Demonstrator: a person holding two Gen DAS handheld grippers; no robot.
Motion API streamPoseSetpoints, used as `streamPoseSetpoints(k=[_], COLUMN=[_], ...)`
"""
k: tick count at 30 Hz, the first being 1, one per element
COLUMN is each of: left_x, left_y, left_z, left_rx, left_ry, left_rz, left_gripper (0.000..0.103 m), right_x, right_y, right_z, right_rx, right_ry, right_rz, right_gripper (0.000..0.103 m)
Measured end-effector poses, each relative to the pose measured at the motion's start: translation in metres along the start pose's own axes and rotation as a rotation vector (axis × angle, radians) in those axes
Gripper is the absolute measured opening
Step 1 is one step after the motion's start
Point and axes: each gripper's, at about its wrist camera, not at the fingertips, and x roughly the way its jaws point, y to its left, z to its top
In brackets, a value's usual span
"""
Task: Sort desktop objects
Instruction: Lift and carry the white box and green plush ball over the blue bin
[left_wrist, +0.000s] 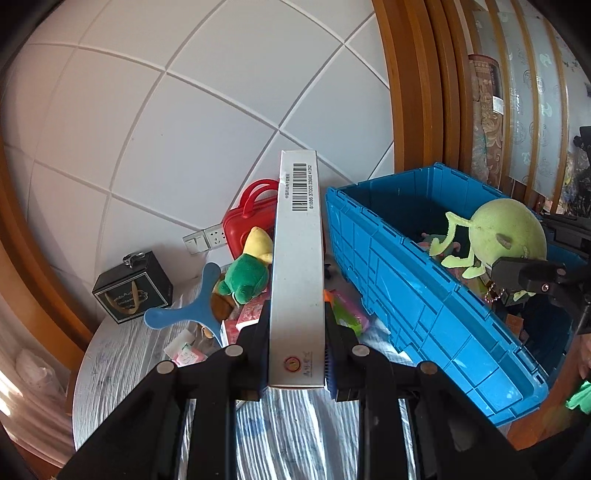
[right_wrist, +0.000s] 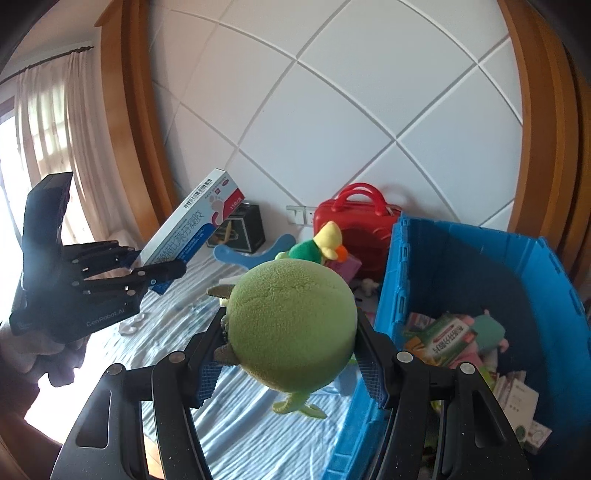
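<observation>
Both wrist cams close-up, angled down along fingers; shared: blue crate (left_wrist: 424, 295) (right_wrist: 480, 266), red case (left_wrist: 243, 225) (right_wrist: 354, 218), tiled wall

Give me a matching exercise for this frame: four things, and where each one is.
Things:
1. white box
2. round green plush
3. red case
4. duck toy

Places:
A. on the table, in front of the red case
B. in the right tongs
C. against the wall
D. in the left tongs

Pairs: 1-D, 2-B, 3-C, 4-A
</observation>
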Motion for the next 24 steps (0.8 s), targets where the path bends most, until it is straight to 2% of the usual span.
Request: streamPoseSetpoints(k=[5,14,20,24], left_x=[0.011,0.03,0.05,0.069], left_y=[-0.027,-0.089,-0.135,-0.161], left_z=[0.017,0.044,0.061,0.073], left_rx=[0.024,0.152,0.211,0.245], left_ry=[-0.008,0.003,0.034,0.033], left_rz=[-0.046,-0.129,-0.241,-0.268], left_gripper=[0.022,0.022,0.022,0.022], right_x=[-0.008,-0.029,-0.042,-0.047], right_y=[-0.02,-0.076,-0.113,-0.131], right_z=[-0.006,-0.022,-0.038,-0.045], right_rx=[0.028,0.151,0.225,0.25], right_ry=[-0.009,-0.034,-0.038,-0.031], right_rz=[-0.022,-0.109,-0.163,-0.197], right_gripper=[0.063,0.063,0.063,0.063])
